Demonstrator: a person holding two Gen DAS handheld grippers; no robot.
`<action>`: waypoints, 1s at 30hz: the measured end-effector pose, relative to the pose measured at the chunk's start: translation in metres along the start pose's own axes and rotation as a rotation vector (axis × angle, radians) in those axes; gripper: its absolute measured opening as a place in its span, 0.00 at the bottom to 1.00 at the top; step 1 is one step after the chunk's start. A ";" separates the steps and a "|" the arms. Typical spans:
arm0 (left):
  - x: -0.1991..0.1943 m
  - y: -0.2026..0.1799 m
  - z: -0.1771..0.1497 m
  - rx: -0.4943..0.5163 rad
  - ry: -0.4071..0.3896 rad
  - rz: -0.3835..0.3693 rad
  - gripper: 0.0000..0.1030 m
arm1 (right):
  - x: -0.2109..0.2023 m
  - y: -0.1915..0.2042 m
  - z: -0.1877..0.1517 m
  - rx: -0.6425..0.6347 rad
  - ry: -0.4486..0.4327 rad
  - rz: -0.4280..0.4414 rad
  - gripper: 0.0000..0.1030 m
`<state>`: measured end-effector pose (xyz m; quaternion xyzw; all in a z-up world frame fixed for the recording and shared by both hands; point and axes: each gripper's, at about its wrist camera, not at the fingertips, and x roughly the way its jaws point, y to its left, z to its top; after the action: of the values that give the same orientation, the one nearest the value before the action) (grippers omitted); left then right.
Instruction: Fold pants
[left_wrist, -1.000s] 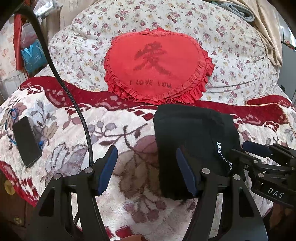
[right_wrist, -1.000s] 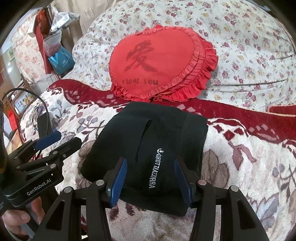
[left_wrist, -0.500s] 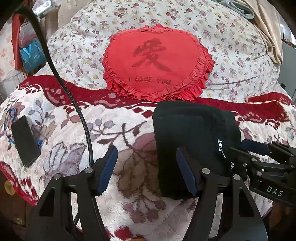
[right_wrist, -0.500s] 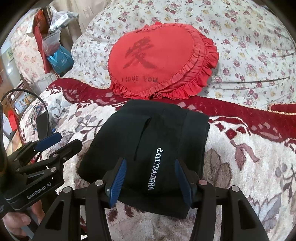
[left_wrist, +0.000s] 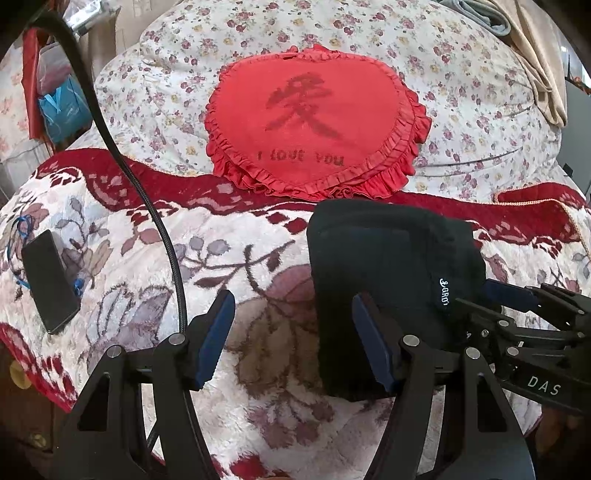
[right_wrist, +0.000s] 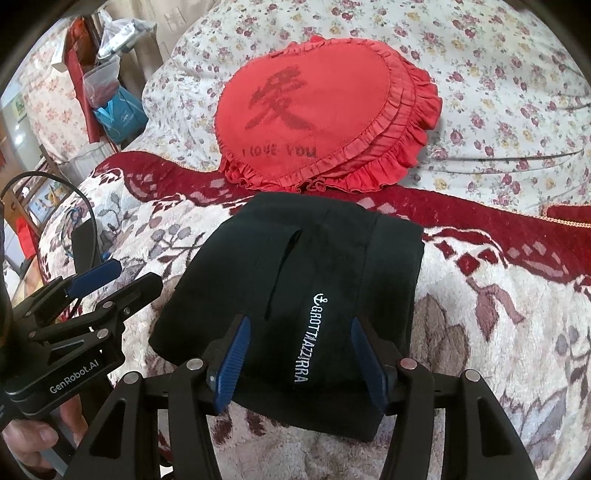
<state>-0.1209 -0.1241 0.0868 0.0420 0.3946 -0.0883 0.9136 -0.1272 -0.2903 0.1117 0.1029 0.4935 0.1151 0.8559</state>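
Observation:
The black pants (right_wrist: 332, 251) lie folded into a thick rectangle on the flowered blanket (right_wrist: 498, 332), white lettering facing up. My right gripper (right_wrist: 299, 323) hangs over their near edge, its jaws opening; the fabric lies between the blue pads (right_wrist: 234, 354) without being pinched. In the left wrist view the pants (left_wrist: 384, 258) sit right of centre. My left gripper (left_wrist: 291, 299) stands open over the blanket, its right finger (left_wrist: 369, 339) above the bundle's left edge. Each gripper shows in the other's view: the right gripper (left_wrist: 517, 314) and the left gripper (right_wrist: 92, 288).
A red heart cushion (left_wrist: 314, 125) leans on a floral quilt (left_wrist: 480, 92) just behind the pants. A black phone (left_wrist: 48, 280) lies at the blanket's left edge, and a black cable (left_wrist: 155, 221) crosses nearby. Bags (right_wrist: 118, 107) stand beside the bed, far left.
The right gripper's jaws have spread a little over the pants. The left gripper has kept still and equally wide.

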 end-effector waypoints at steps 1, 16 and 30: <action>-0.001 0.001 0.000 0.000 -0.003 0.002 0.64 | 0.000 0.000 0.000 0.001 -0.001 0.001 0.54; -0.018 0.012 -0.006 -0.020 -0.027 0.008 0.64 | -0.013 0.008 -0.002 -0.012 -0.018 0.007 0.56; -0.019 0.014 -0.009 -0.020 -0.025 0.008 0.64 | -0.012 0.007 -0.004 -0.005 -0.007 0.006 0.58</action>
<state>-0.1374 -0.1067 0.0947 0.0332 0.3840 -0.0811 0.9192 -0.1374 -0.2873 0.1209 0.1028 0.4899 0.1184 0.8576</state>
